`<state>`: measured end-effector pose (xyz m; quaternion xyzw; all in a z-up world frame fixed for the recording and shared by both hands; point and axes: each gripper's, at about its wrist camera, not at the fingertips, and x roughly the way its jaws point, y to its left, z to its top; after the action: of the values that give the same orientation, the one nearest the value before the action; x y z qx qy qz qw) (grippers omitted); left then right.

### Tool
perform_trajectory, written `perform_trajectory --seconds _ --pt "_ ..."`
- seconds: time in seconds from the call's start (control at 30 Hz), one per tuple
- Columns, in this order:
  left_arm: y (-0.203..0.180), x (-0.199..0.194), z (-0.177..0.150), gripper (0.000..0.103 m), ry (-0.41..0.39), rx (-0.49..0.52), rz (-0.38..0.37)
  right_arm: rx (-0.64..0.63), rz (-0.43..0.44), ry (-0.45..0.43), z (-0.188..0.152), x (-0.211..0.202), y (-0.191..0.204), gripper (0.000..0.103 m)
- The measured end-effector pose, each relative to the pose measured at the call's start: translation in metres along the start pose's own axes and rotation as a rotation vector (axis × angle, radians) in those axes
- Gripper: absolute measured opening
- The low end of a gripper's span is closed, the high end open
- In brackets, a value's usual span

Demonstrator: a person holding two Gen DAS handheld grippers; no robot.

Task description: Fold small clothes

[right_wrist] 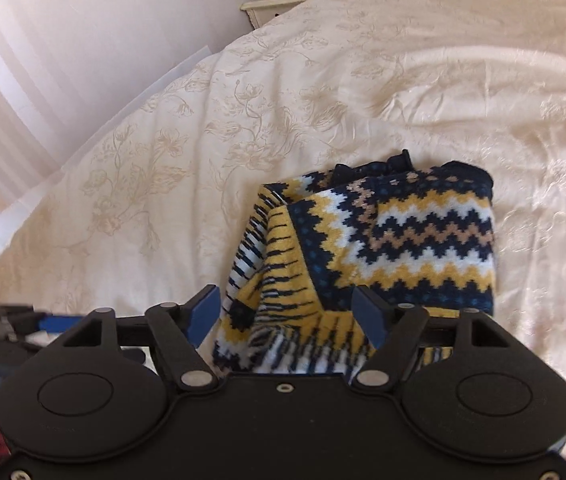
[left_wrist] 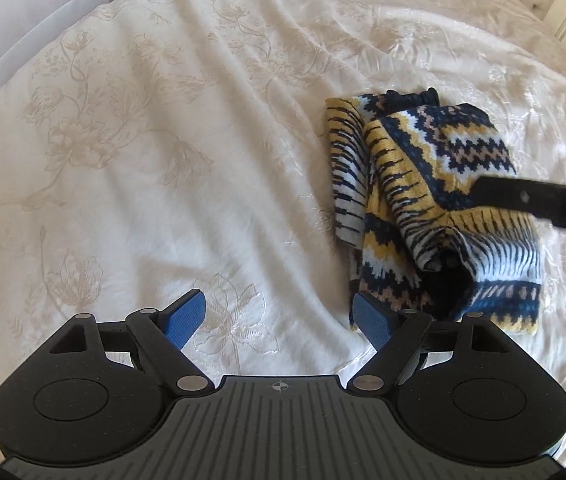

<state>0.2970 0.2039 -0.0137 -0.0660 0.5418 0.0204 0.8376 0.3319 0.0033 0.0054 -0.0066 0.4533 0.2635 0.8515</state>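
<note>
The bed (left_wrist: 143,140) fills both views, a cream floral quilt, rumpled in soft ridges. On it, right of centre in my left wrist view, sits the knitted garment (left_wrist: 435,200), navy, yellow and white zigzags, bunched into a loose half-folded bundle with a ribbed flap hanging off its left edge. In the right wrist view that same bundle lies dead centre, running down under my tool.

My left gripper (left_wrist: 281,316) hovers low over bare quilt at the bottom of its frame, jaws wide apart and holding nothing, its right blue pad just beside the garment's lower corner. My right gripper (right_wrist: 285,312) is right over the near hem, jaws apart too, and the ribbed edge shows between them; I can't tell whether they touch the fabric. Its black body cuts in from the right edge of the left view.

My read: the fold is half made and untidy. To do this well I'd pinch the ribbed hem through both layers, not just the top one, lift low, and lay it flat towards the upper end, while the left takes that stray left flap so it doesn't drag. The quilt is slippery-looking; slow pulls, I think.

Upper left in the right view, a nightstand (right_wrist: 271,4) with small items.
</note>
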Motion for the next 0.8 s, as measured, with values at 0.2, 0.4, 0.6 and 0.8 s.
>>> perform_trajectory --seconds 0.2,0.4,0.6,0.8 --pt "-0.008 0.004 0.011 0.081 0.003 0.010 -0.017 -0.167 -0.010 -0.007 -0.041 -0.018 0.018 0.070" --pt "-0.013 0.006 0.008 0.081 0.027 -0.001 -0.025 -0.252 -0.013 0.026 -0.057 0.003 0.033 0.066" --pt "-0.012 0.004 0.005 0.081 0.046 -0.025 -0.023 -0.407 -0.033 0.160 -0.070 0.051 0.044 0.073" --pt "-0.014 0.003 0.010 0.081 0.056 -0.059 -0.033 -0.501 -0.033 0.146 -0.083 0.054 0.047 0.074"
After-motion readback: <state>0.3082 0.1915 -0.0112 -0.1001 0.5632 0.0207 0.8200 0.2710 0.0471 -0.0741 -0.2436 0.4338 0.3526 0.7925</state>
